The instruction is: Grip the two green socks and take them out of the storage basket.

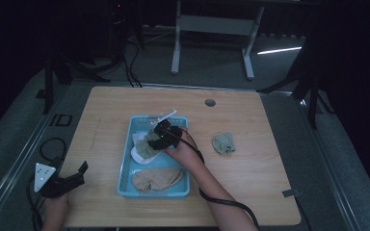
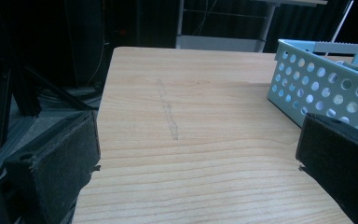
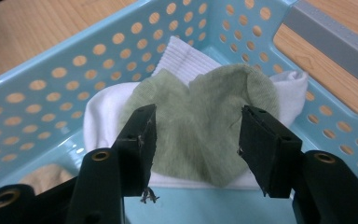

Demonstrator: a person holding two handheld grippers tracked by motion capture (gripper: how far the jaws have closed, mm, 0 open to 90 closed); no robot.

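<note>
High view: wooden table (image 1: 250,159), blue basket (image 1: 125,166) at its middle. Inside, a tan sock (image 1: 157,179) at the near end, a white sock (image 1: 138,153) farther in with a green sock (image 1: 146,150) lying on it. Right gripper (image 1: 157,136) down in the basket over the green sock, held by the right hand (image 1: 185,153); jaw state not readable from here. Second green sock (image 1: 224,143) on the table right of the basket, apart from it. Left gripper (image 1: 79,173) at the table's near left edge, well clear of the basket.

Left gripper view: jaws spread wide, holding nothing, bare tabletop (image 2: 191,140) between them. Basket corner (image 2: 326,88) at upper right.

Right gripper view: right gripper (image 3: 195,140) with jaws parted, one to each side of the green sock (image 3: 200,126), not closed on it. White sock (image 3: 102,107) beneath, showing at both sides. Perforated basket wall (image 3: 51,93) behind; a bit of tan sock (image 3: 44,179) at lower left.
</note>
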